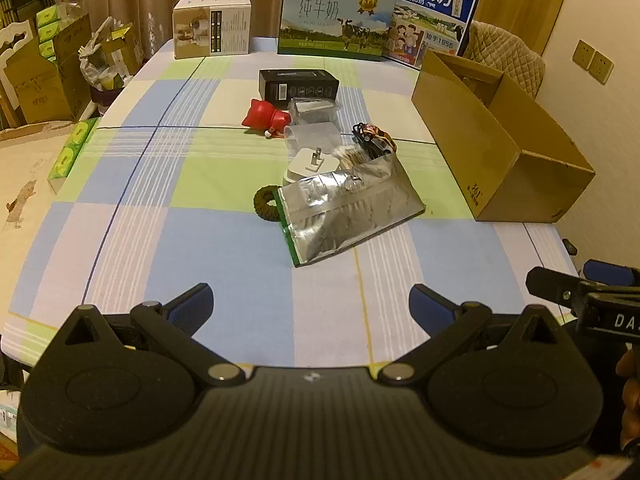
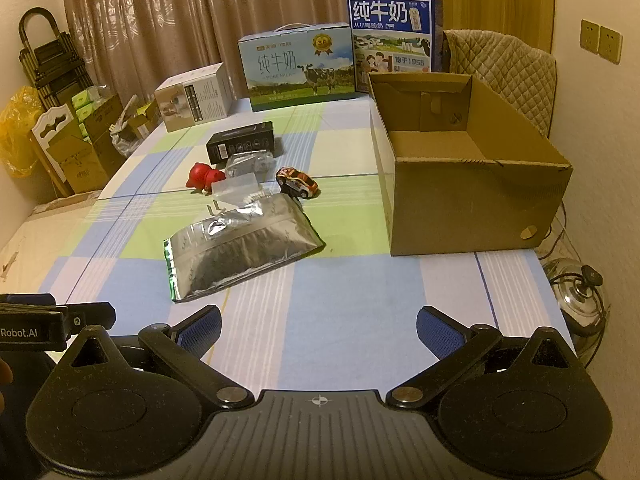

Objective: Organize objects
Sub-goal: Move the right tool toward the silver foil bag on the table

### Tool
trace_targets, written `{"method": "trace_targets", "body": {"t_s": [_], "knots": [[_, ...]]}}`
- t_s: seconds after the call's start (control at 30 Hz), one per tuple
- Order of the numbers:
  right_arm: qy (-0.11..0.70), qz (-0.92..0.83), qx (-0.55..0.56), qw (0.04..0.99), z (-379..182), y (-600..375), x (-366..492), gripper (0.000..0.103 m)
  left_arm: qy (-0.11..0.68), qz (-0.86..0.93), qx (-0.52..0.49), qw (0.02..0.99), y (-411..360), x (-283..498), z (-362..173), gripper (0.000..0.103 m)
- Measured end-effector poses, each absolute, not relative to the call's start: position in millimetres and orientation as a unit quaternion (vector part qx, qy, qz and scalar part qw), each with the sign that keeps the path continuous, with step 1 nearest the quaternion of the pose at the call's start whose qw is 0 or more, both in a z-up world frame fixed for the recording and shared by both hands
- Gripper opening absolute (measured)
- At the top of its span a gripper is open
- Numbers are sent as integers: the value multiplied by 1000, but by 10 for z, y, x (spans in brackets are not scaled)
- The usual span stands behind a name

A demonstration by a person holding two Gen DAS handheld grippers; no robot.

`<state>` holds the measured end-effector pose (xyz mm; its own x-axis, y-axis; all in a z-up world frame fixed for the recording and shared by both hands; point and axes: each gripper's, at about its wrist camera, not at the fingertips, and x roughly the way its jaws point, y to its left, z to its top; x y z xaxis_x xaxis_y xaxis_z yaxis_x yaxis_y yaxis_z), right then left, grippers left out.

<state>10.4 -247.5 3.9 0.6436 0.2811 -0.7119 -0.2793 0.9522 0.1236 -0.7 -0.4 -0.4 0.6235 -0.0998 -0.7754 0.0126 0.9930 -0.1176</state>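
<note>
A table [image 1: 224, 256] with a cloth of blue, green and pale squares fills the room, with brown curtains [image 2: 168, 20] behind it.

At the far edge stand three boxes: a small white box [image 1: 212, 26] toward the far left corner, a big milk carton with cows on it [image 1: 334, 20] in the middle, and a blue milk carton [image 1: 434, 12] toward the far right.

An open brown cardboard box [image 2: 472, 208] sits along the right edge of the table. Nothing can be seen inside it.

In the middle of the table lies a little pile of things. A shiny silver bag [image 1: 348, 216] lies flat, nearest the front edge. A dark round ring [image 1: 266, 204] peeks out at the bag's left side. Just behind the bag is a white plug [image 1: 310, 166] with its metal pins up. Next to it is a small toy car [image 2: 298, 182]. Farther back are a red toy [image 1: 266, 116], some clear plastic bags [image 1: 314, 124] and a black box [image 1: 298, 84].

The left gripper [image 1: 310, 304] hovers over the front edge of the table. Its blue fingers [image 1: 192, 306] are spread wide and hold nothing. The right gripper [image 2: 318, 326] hovers beside it, toward the front right corner. Its blue fingers [image 2: 438, 332] are spread wide too, with nothing between them.
</note>
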Motion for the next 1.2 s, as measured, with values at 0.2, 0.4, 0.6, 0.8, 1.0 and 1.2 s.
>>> {"method": "trace_targets", "body": {"t_s": [0.2,0.4,0.6,0.8,1.0,1.2], "knots": [[394,155,1,906,26,-2478,101,101,434,-29,-52,899,-6,-12,-10,102],[393,157,-1,906,20,-2484,100,101,434,-28,-54,899,5,-22,-21,102],[393,157,-1,906,18,-2483,99,101,435,-28,-55,898,8,-30,-32,102],[393,158,-1,906,14,-2486,101,101,435,-24,-58,898,11,-36,-46,102],[393,158,-1,906,13,-2486,106,101,437,-28,-60,897,9,-39,-57,102],[394,161,-2,905,-51,-2492,72,101,438,-29,-60,897,8,-24,-52,102]]}}
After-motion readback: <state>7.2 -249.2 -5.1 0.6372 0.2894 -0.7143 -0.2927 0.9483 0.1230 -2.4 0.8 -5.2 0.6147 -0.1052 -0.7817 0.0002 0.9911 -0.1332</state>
